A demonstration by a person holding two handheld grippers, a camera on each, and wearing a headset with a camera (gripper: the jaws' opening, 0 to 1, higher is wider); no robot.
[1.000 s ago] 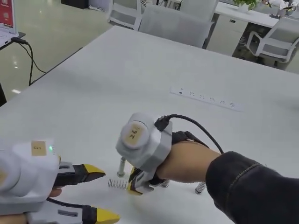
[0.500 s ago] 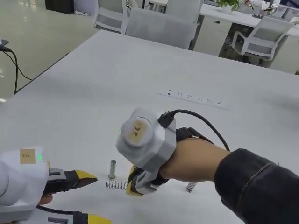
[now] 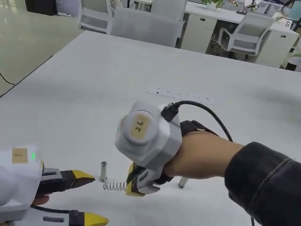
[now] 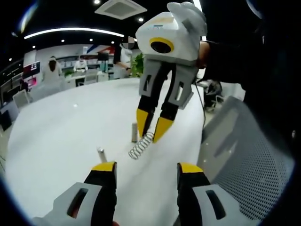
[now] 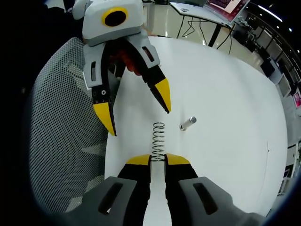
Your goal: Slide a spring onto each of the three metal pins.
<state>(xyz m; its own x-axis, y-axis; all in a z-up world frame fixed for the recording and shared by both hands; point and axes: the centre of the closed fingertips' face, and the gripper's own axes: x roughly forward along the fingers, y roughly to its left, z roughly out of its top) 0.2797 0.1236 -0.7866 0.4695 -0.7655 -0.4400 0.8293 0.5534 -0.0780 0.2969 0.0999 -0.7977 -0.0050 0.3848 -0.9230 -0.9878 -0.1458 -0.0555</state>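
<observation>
The right gripper (image 5: pixel 158 159) has its yellow-tipped black jaws pinched together on the near end of a thin coiled steel spring (image 5: pixel 158 139). The rest of the coil juts straight out ahead of the jaws. In the head view the spring lies close to level, low over the plain white table (image 3: pixel 141 70); I cannot tell whether it touches the surface.

Just beyond and a little to one side of the coil's free end stands a short silver metal pin (image 5: pixel 188 123), upright and bare. So the spring's long axis runs flat while the pin's runs straight up, with the open end beside the pin's lower part rather than above its top. As I judge it, the coming move turns on that mismatch: the coil has to be tipped on end and lifted over the pin head before it can slide down.

The left gripper (image 5: pixel 135 108) faces in from the opposite side of the pin, jaws spread wide and holding nothing. It is near the pin, but the right one has the spring.

A second small coil (image 3: pixel 182 182) sits by the right hand.
</observation>
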